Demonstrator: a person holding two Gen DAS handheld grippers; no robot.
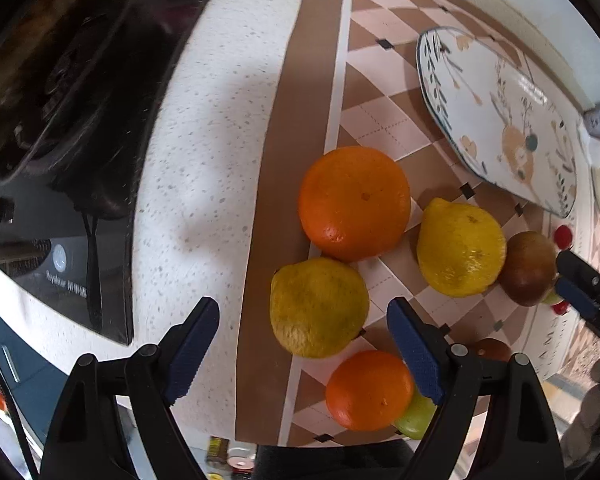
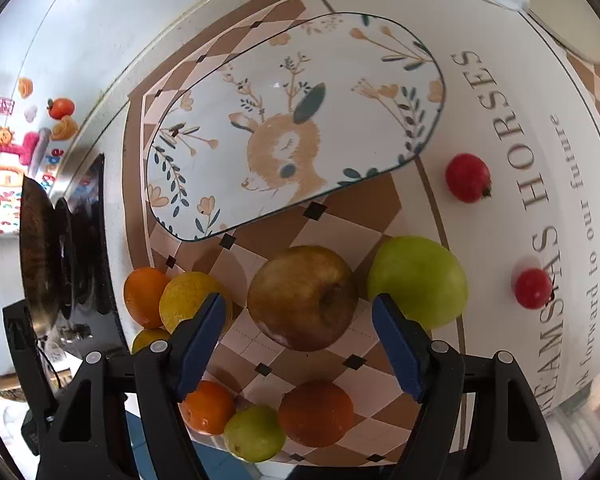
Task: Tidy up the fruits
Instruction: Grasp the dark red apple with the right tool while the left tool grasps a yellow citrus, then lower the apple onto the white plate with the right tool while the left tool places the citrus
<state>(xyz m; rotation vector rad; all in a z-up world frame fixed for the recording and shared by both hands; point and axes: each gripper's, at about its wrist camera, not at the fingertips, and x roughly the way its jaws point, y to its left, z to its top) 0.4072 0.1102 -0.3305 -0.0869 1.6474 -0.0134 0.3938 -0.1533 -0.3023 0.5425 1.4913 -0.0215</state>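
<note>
Fruits lie on a checkered mat (image 1: pixel 364 92). In the left wrist view my left gripper (image 1: pixel 303 322) is open around a yellow lemon (image 1: pixel 318 306), with a large orange (image 1: pixel 354 202) beyond it, a second lemon (image 1: pixel 460 246) to the right and a small orange (image 1: pixel 368 390) near the right finger. In the right wrist view my right gripper (image 2: pixel 298 316) is open, with a brownish apple (image 2: pixel 302 296) between its fingertips and a green apple (image 2: pixel 418 280) to its right. A deer-patterned plate (image 2: pixel 296 120) lies empty beyond. The right gripper also shows in the left wrist view (image 1: pixel 572 276).
A black stove top with a dark pan (image 1: pixel 56 92) is on the left. Two small red fruits (image 2: pixel 467 178) (image 2: pixel 533 288) lie on the mat's right. A small green fruit (image 2: pixel 254 434) and an orange (image 2: pixel 316 412) lie near the counter edge.
</note>
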